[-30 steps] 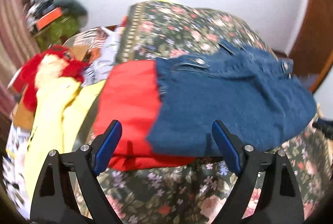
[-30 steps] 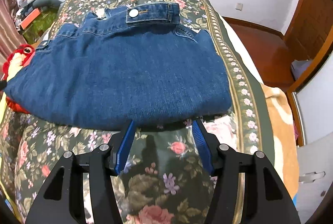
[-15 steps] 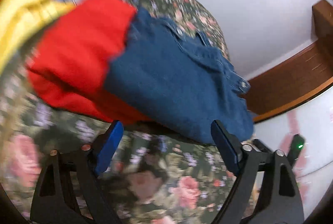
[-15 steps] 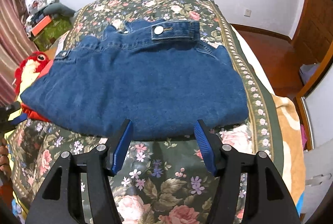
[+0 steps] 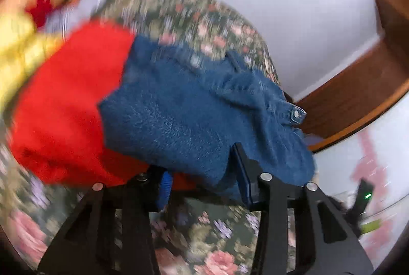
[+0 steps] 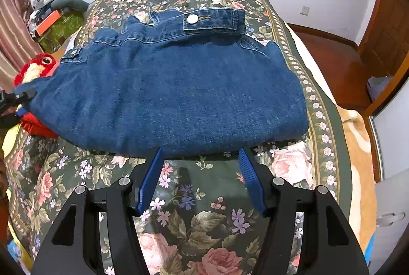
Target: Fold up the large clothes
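A folded blue denim garment (image 6: 166,91) lies across the floral bedspread (image 6: 204,224). Its left end rests on a red garment (image 5: 71,96). My left gripper (image 5: 202,165) is at that left corner, also seen at the edge of the right wrist view (image 6: 18,103). Its jaws are closing, with the denim's (image 5: 191,116) near edge between them and the pads against the cloth. My right gripper (image 6: 200,153) stands open just short of the denim's near fold. Nothing is between its fingers.
A red plush toy (image 6: 35,65) and yellow cloth (image 5: 23,52) lie left of the denim. Clutter (image 6: 51,9) is piled at the back left corner. An orange blanket (image 6: 358,160) hangs off the bed's right side, with wooden floor and a door frame (image 6: 383,45) beyond.
My left gripper has rolled, moved in on the denim's left corner and narrowed from wide open onto its edge. The right gripper has barely moved.
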Available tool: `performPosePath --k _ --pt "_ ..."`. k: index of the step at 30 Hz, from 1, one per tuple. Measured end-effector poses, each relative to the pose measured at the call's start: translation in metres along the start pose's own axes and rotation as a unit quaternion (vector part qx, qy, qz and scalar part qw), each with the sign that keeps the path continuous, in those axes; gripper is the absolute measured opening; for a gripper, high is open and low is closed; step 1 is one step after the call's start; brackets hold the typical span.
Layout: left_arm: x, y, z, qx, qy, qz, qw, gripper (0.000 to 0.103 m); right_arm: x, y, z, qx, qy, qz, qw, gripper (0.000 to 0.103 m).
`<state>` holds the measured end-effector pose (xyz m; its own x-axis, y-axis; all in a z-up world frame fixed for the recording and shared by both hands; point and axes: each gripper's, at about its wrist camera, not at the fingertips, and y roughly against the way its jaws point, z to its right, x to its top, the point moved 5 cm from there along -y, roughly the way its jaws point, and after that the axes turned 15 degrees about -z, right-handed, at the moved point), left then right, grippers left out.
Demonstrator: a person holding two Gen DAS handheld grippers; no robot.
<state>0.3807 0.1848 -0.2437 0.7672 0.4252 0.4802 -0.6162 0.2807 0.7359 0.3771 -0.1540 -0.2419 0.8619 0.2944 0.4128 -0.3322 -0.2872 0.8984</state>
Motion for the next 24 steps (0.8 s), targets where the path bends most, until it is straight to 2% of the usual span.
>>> performPosePath --k 3,8,10,13,15,16,19,21,24 --pt "0.008 -0.004 0.006 0.013 -0.015 0.025 0.9995 0.043 0.0 -0.002 -0.001 0.008 -0.005 -0.003 1.0 0.057" --pt "0.014 -0.031 -0.023 -0.013 0.06 -0.003 0.9981 0.06 -0.002 -0.004 -0.008 0.014 0.003 -0.007 1.0 0.057" --pt "0.013 -0.042 -0.035 -0.019 0.098 -0.004 0.995 0.064 -0.003 -0.006 -0.01 0.01 0.008 -0.011 1.0 0.057" --pt "0.012 -0.056 -0.046 -0.026 0.133 -0.008 0.9908 0.064 -0.005 -0.006 -0.014 0.008 0.015 -0.014 1.0 0.057" --pt "0.016 -0.059 -0.043 -0.009 0.131 0.003 0.9914 0.059 -0.005 -0.003 -0.016 0.006 0.02 -0.013 1.0 0.057" --pt "0.018 -0.058 -0.039 0.006 0.121 0.009 0.9926 0.052 -0.005 -0.002 -0.018 0.005 0.024 -0.013 1.0 0.057" --pt "0.027 -0.052 -0.02 0.066 0.086 0.007 0.9941 0.04 -0.003 0.001 -0.021 -0.007 0.037 -0.013 0.999 0.057" --pt "0.032 -0.044 -0.007 0.088 0.065 0.012 0.9939 0.033 0.001 0.005 -0.023 -0.012 0.039 -0.011 0.999 0.057" --pt "0.042 -0.023 0.013 0.073 0.04 0.023 0.9963 0.025 0.009 0.015 -0.03 -0.008 0.042 -0.003 0.999 0.057"
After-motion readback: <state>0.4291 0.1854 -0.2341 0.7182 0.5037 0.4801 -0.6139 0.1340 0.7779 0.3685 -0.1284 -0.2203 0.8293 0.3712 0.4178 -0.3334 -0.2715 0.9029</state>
